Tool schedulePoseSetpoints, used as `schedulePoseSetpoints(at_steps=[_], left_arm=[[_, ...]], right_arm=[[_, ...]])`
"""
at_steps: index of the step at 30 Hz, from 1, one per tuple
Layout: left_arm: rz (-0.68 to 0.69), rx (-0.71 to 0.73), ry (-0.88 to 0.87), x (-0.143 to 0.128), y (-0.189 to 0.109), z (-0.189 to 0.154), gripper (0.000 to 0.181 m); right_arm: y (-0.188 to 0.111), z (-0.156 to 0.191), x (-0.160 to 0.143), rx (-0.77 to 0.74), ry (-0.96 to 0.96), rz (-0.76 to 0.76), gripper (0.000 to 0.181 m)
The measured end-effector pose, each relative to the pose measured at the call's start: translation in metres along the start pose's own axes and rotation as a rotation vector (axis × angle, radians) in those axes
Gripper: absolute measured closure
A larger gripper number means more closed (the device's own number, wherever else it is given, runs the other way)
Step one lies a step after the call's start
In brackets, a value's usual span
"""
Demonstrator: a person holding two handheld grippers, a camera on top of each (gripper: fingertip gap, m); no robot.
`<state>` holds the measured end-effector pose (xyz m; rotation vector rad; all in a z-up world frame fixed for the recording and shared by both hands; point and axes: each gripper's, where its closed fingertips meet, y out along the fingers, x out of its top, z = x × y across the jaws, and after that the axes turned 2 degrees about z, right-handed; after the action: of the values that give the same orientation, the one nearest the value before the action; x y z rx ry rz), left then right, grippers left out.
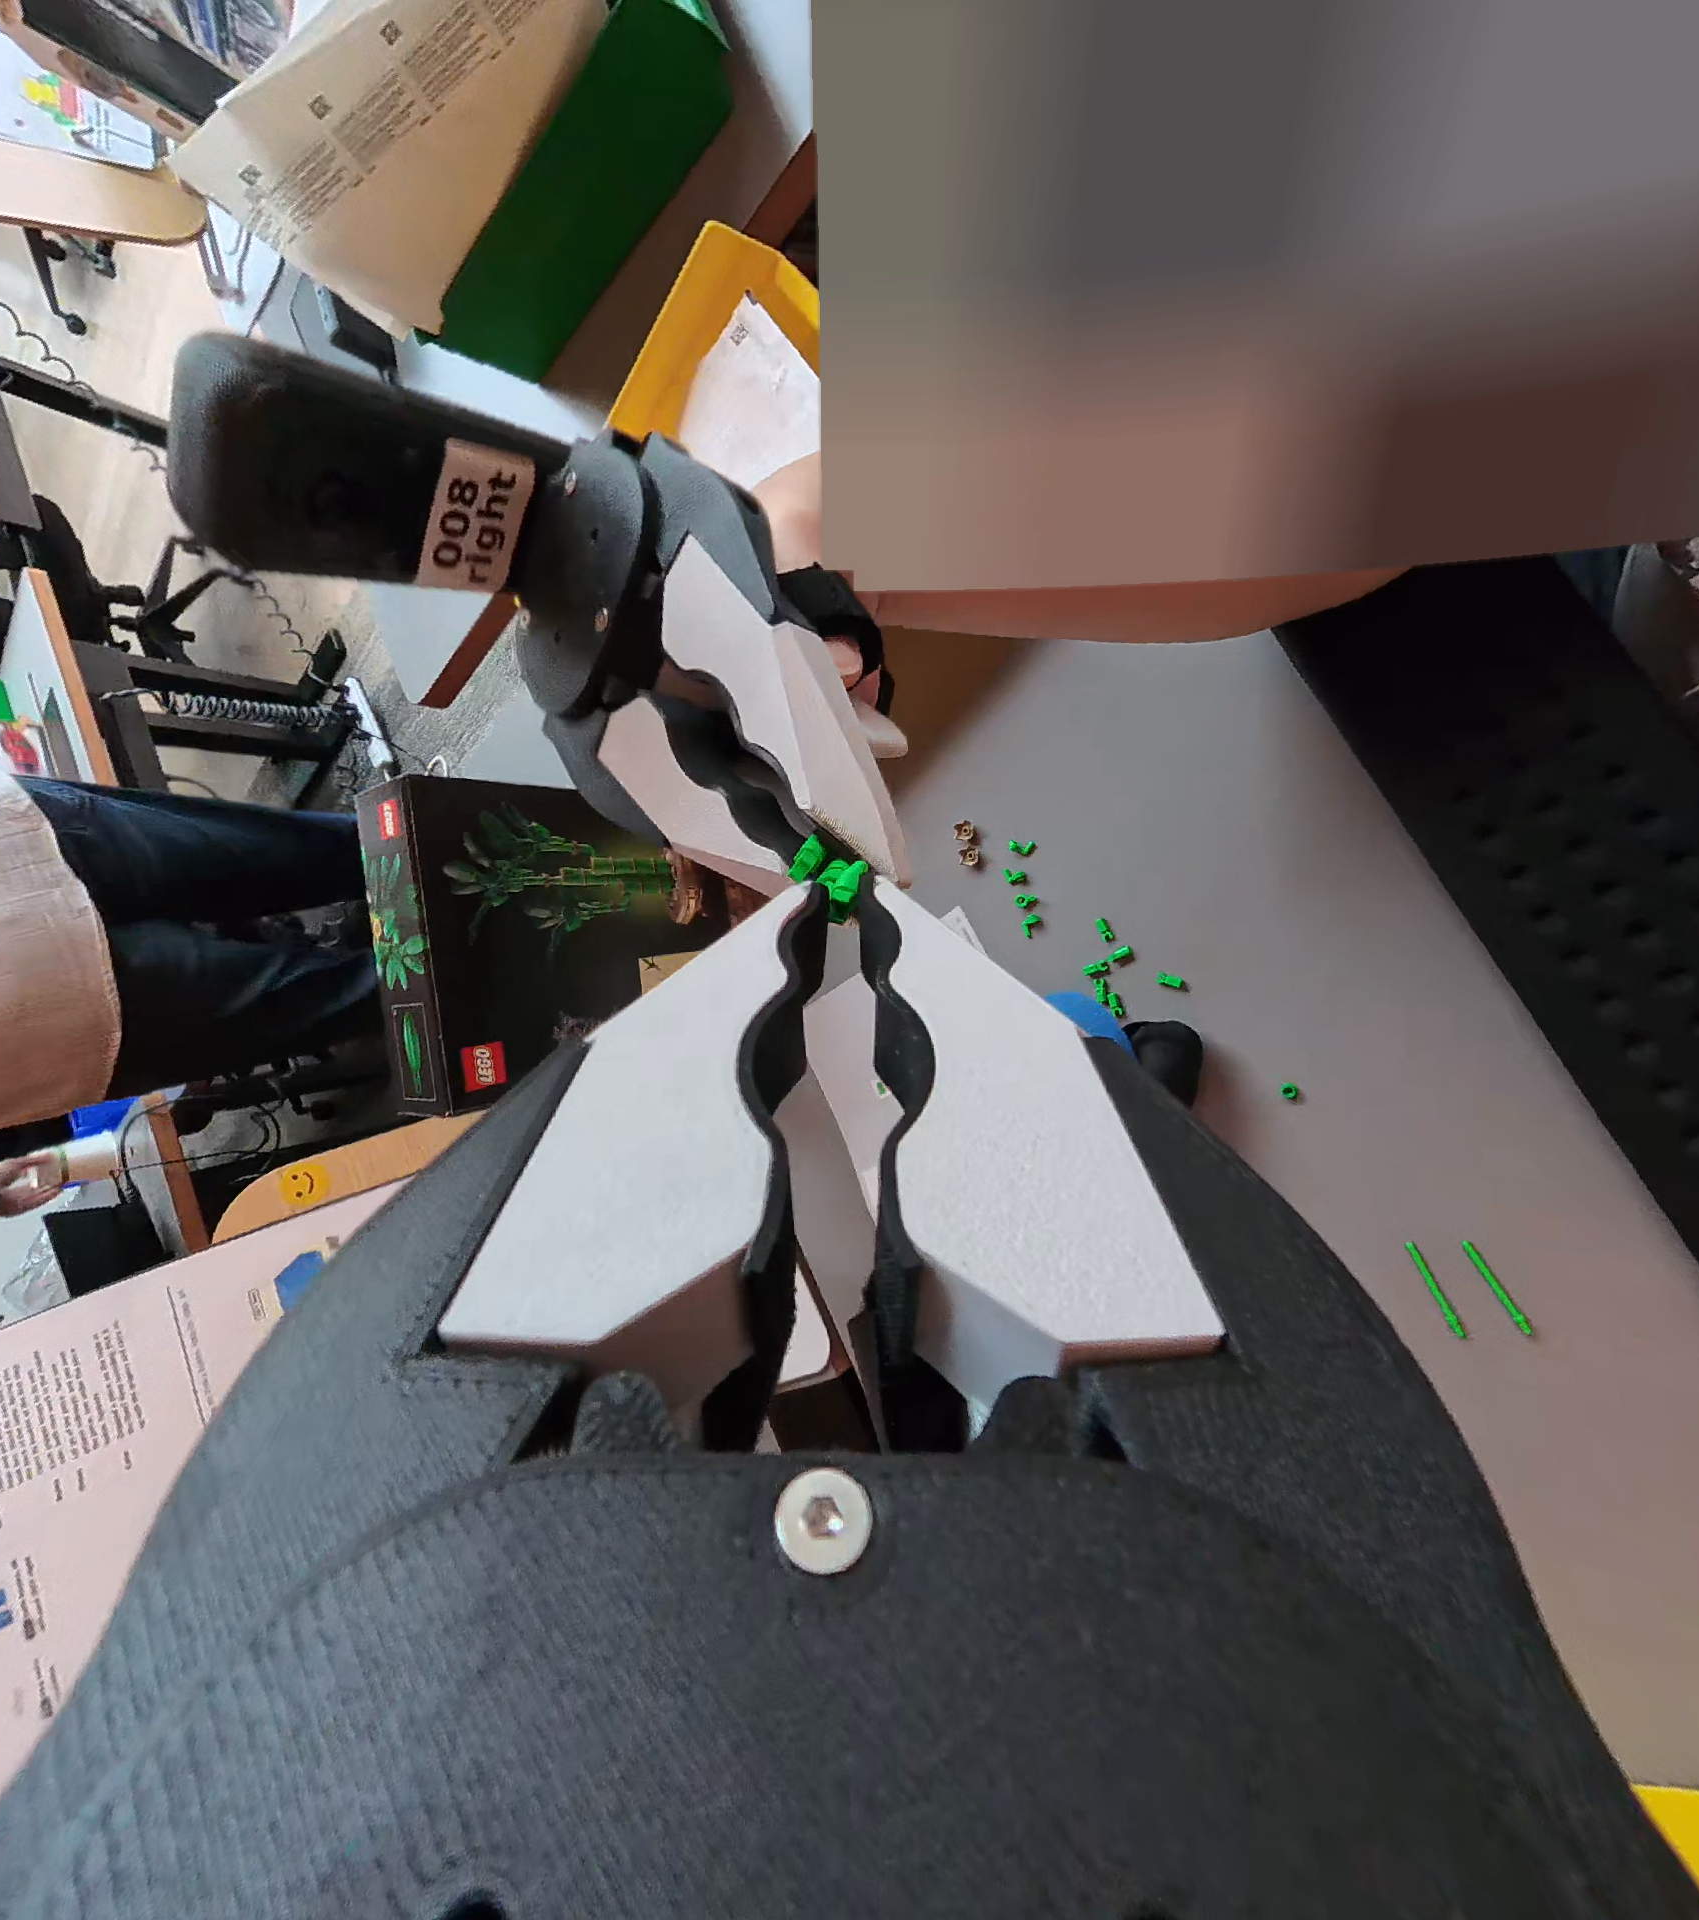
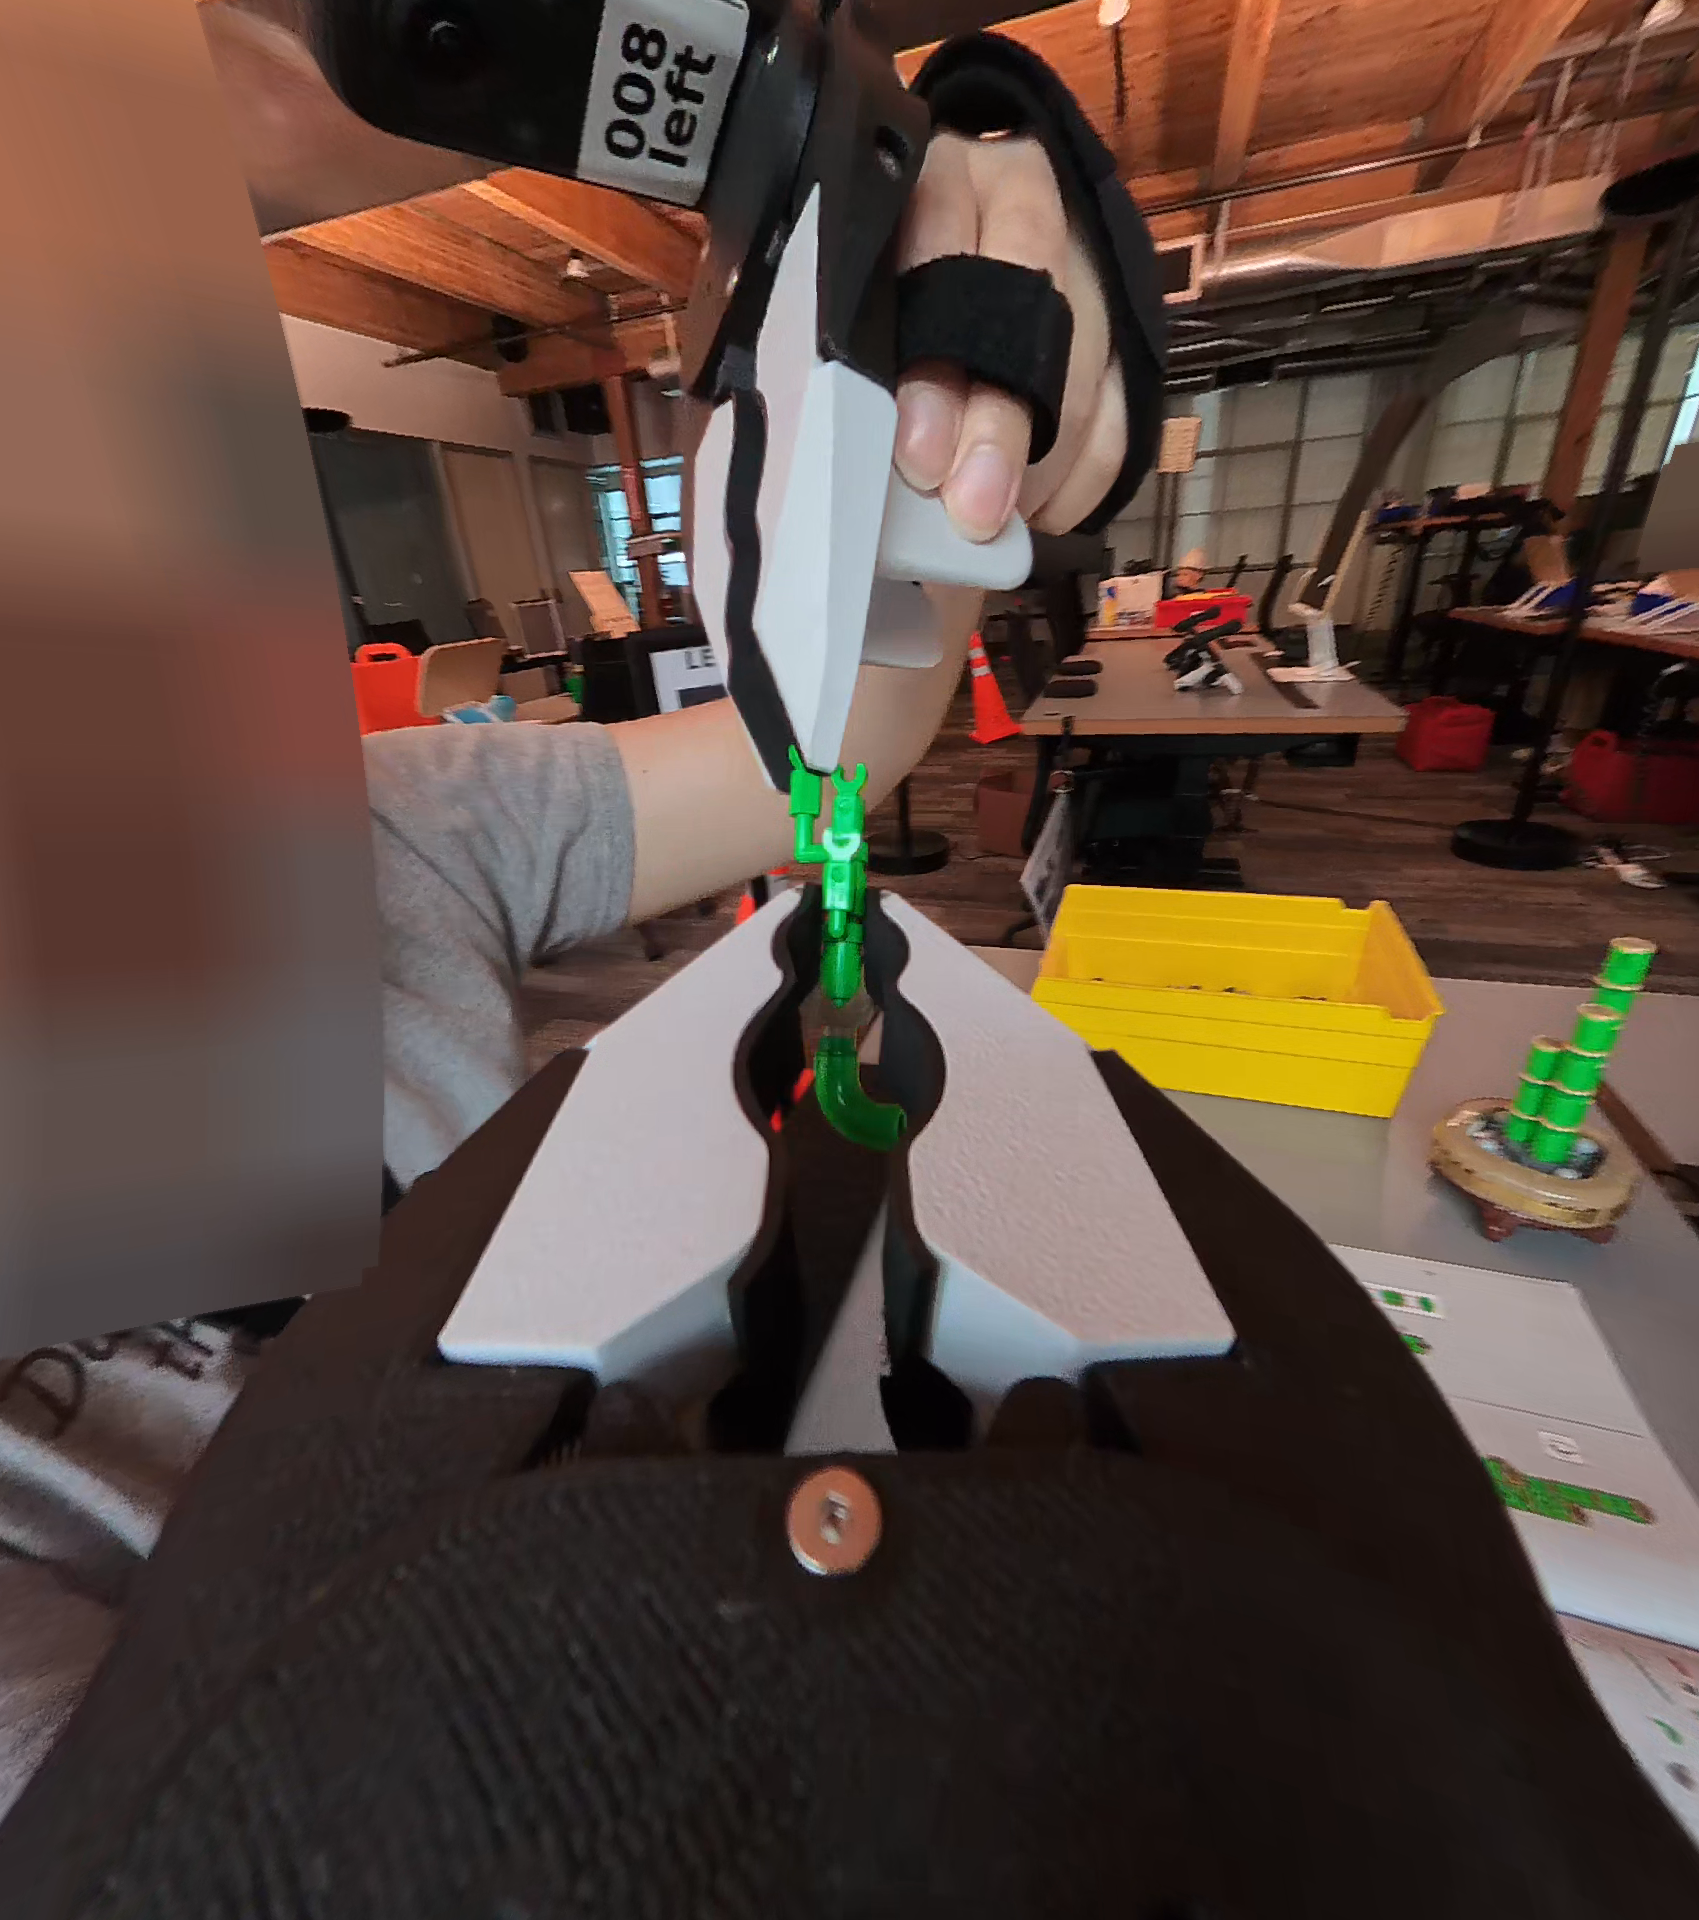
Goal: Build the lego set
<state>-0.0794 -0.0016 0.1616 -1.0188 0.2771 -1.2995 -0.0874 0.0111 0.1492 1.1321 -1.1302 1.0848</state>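
Observation:
My right gripper is shut on a green stem assembly whose curved dark-green tube hangs back between the fingers. My left gripper comes down from above, shut on a small bright-green clip piece that meets the top of the stem. In the left wrist view my left gripper and the right gripper meet tip to tip around the green pieces, held above the grey table.
Loose green bits, two green rods and brown pieces lie on the table. A part-built bamboo model in a pot, a yellow bin, the instruction booklet and the set's box stand nearby. My two grippers' fingertips are within a few centimetres of each other.

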Motion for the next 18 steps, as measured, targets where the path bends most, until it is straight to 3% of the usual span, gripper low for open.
schedulePoseSetpoints(at_steps=[12, 15, 18], left_arm=[[0.107, 0.082, -0.102, -0.016, -0.006, 0.020, 0.177], [0.073, 0.126, -0.121, -0.011, -0.010, 0.026, 0.177], [-0.011, 0.231, -0.168, -0.005, -0.024, 0.038, 0.161]], right_arm=[[-0.003, -0.028, 0.012, -0.384, -0.203, 0.039, 0.177], [-0.005, -0.030, 0.018, -0.439, -0.235, 0.020, 0.176], [-0.007, -0.029, 0.027, -0.503, -0.320, -0.005, 0.176]])
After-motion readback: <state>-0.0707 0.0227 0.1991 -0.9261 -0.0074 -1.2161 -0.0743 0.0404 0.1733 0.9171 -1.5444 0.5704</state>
